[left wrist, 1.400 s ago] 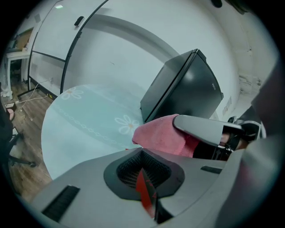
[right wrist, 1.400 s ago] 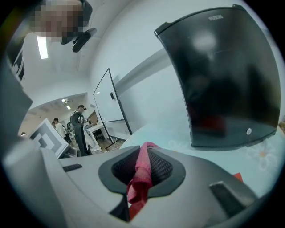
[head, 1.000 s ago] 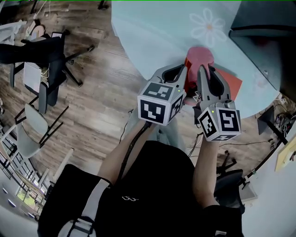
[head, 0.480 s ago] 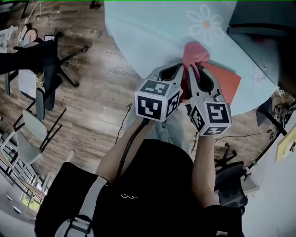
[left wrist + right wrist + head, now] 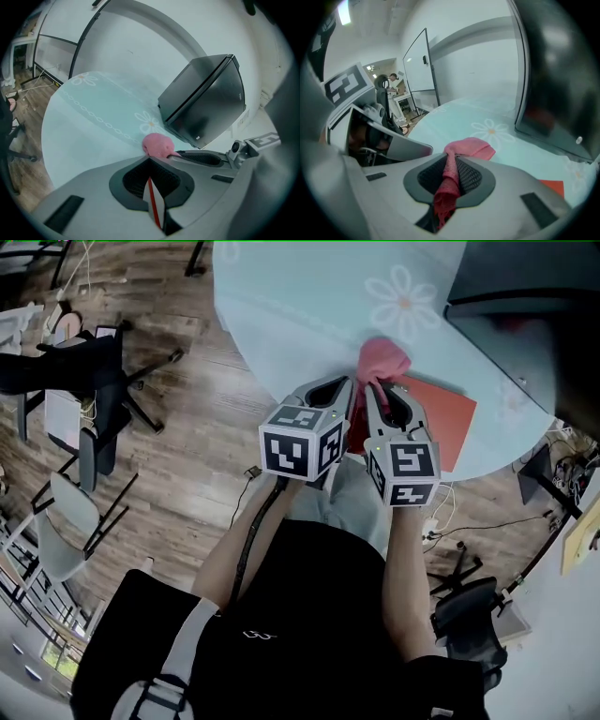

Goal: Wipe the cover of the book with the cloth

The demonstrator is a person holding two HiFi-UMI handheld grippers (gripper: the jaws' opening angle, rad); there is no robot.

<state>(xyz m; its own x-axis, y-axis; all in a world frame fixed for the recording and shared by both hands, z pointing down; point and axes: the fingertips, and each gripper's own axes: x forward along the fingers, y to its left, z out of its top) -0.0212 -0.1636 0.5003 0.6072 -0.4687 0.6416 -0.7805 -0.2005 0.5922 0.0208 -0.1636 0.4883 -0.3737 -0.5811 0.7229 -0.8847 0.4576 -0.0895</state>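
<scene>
A red book [image 5: 441, 418] lies at the near edge of the pale blue table [image 5: 300, 296]. My left gripper [image 5: 348, 395] is shut on the book's near-left edge; in the left gripper view a thin red cover and white pages [image 5: 153, 202] show between the jaws of that gripper [image 5: 150, 164]. My right gripper [image 5: 369, 392] is shut on a pink cloth [image 5: 382, 360]. The cloth [image 5: 468, 147] runs through the jaws of the right gripper [image 5: 451, 164] and bunches on the table beyond them, at the book's far-left corner. A red corner of the book [image 5: 551, 186] shows at the right. The cloth [image 5: 158, 144] also shows beyond the left gripper.
A dark box-like device [image 5: 506, 277] stands on the table at the far right, seen also in the left gripper view [image 5: 206, 98]. Daisy prints mark the tablecloth [image 5: 403, 301]. Office chairs [image 5: 94, 371] stand on the wooden floor at left, cables [image 5: 441, 521] lie below the table.
Both grippers have shifted left in the view and drawn closer together. The cloth has slid with the right gripper toward the book's far-left corner and looks more bunched.
</scene>
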